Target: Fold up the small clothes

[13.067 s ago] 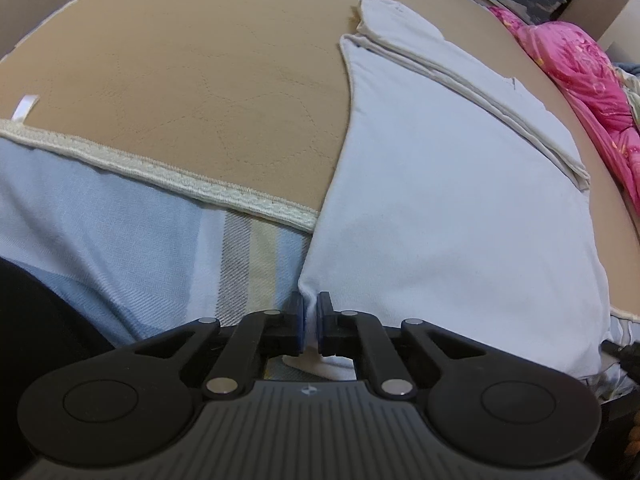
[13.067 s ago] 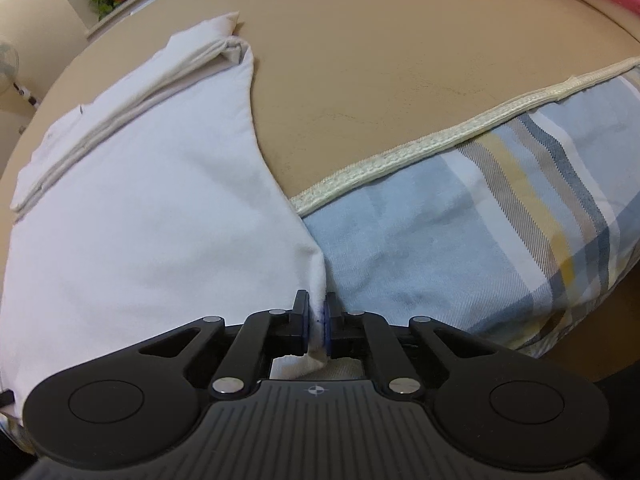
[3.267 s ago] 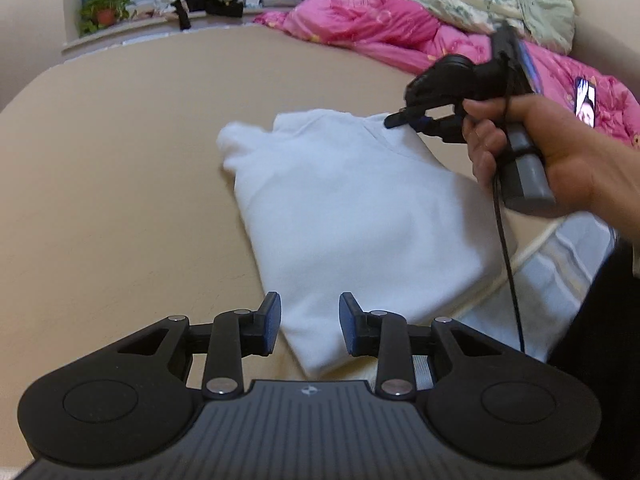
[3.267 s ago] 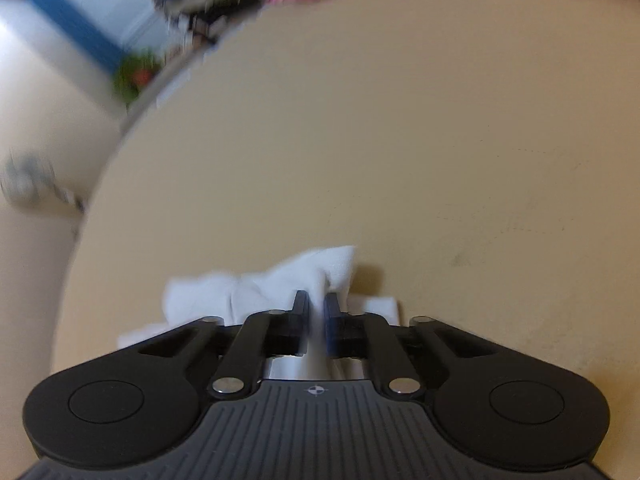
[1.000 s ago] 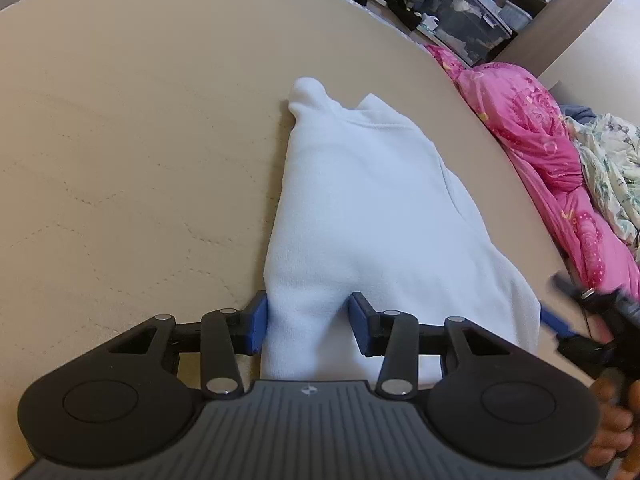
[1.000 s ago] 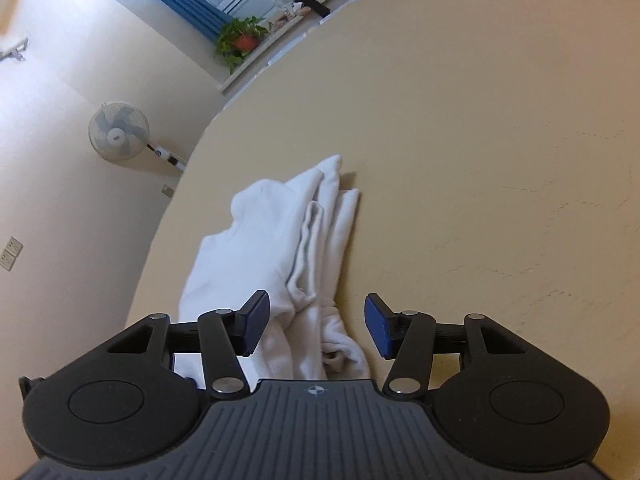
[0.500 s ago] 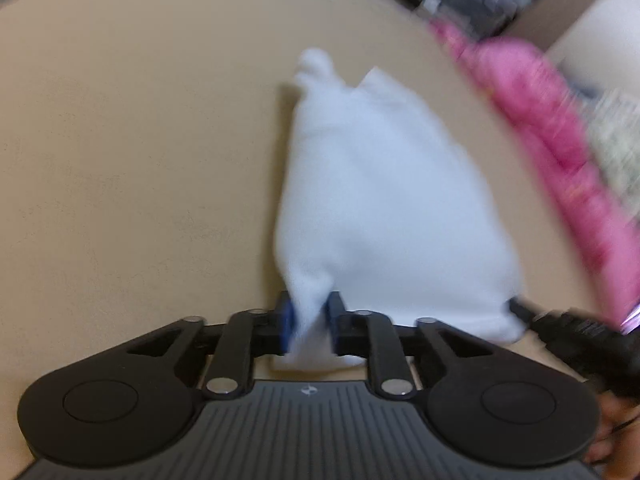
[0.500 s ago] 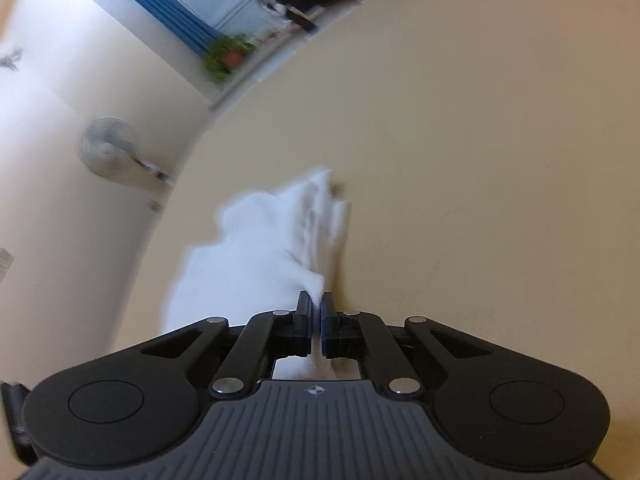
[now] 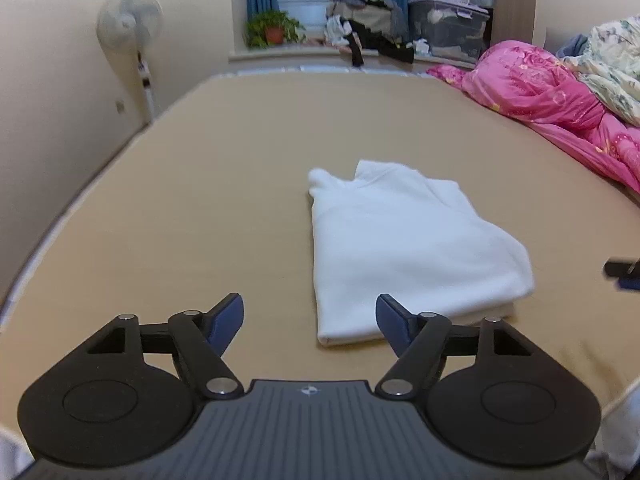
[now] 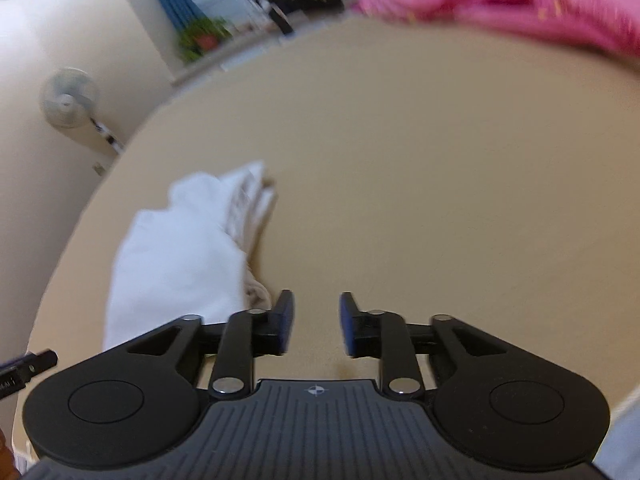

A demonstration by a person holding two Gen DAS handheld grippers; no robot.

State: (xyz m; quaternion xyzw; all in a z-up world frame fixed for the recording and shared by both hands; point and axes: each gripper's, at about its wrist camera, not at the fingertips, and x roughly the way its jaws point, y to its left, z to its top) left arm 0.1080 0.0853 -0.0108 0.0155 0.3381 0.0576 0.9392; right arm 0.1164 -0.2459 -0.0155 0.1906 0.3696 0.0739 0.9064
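With both pairs of jaws spread and empty, the left claw (image 9: 310,316) and right claw (image 10: 314,326) hover just short of the folded white garment (image 9: 404,240), which lies flat on the tan bed (image 9: 200,200). Judged advice: leave the bundle undisturbed and withdraw level, so no layer is snagged.

Soft even indoor light; right view motion-blurred, edges fisheye-bent.
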